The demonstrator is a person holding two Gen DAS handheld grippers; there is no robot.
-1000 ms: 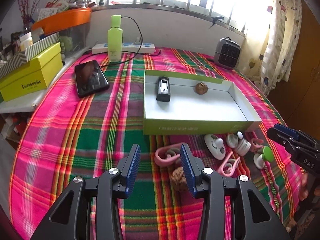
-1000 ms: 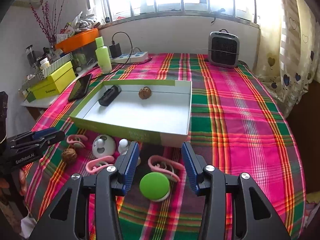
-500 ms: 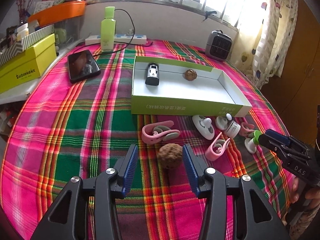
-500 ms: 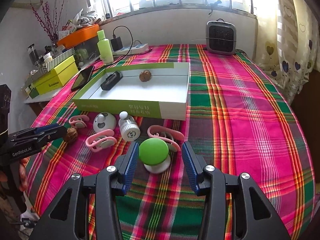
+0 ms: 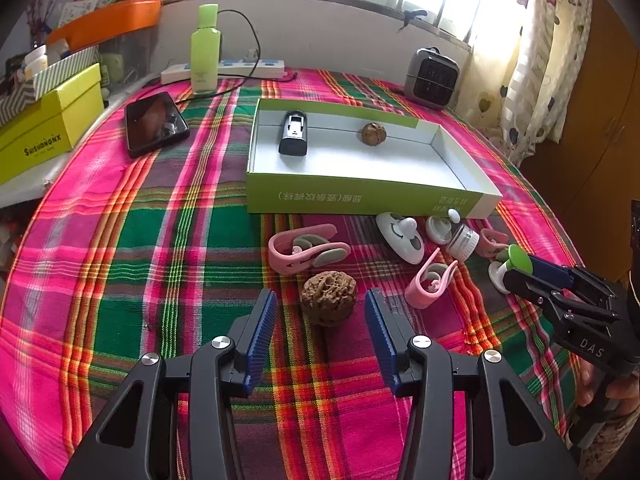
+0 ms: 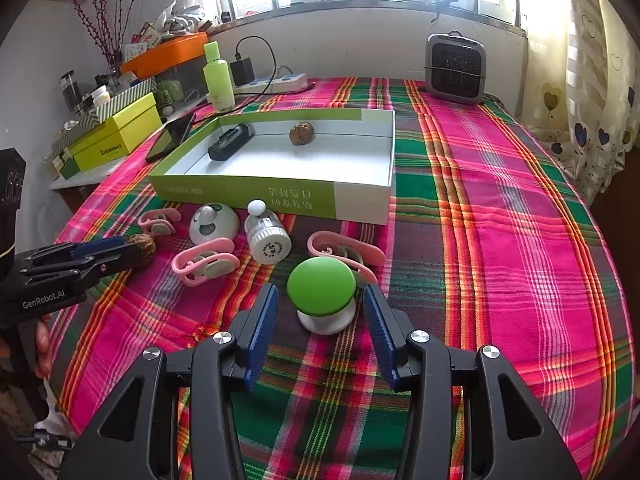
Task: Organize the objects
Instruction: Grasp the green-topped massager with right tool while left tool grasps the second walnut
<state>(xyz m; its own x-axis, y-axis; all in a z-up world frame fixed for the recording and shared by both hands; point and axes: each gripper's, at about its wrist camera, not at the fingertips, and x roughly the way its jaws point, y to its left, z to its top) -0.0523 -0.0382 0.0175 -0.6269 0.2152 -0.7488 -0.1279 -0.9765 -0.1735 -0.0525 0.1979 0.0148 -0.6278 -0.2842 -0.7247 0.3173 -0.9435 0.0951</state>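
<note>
A brown walnut (image 5: 328, 298) lies on the plaid cloth between the fingers of my left gripper (image 5: 321, 298), which is open with a gap on each side. My right gripper (image 6: 321, 294) is also open. It straddles a green-capped white knob (image 6: 320, 286) without touching it. Behind them stands a shallow green and white box (image 5: 360, 196). The box holds a black device (image 5: 293, 138) and a second walnut (image 5: 373, 133). In front of the box lie pink clips (image 5: 306, 248), a white round piece (image 5: 402, 236) and a small white bottle (image 5: 460, 240).
A dark phone (image 5: 154, 122), a green bottle (image 5: 205, 50) and a power strip (image 5: 224, 70) sit at the back left. A grey heater (image 5: 434, 74) stands at the back right. A yellow box (image 5: 44, 128) rests on a side shelf. The round table's edge curves close at left and right.
The left gripper's jaws opened a little and now frame the walnut, which was beside the right finger before. The right gripper sank, so the green-capped knob now sits between its fingers.
</note>
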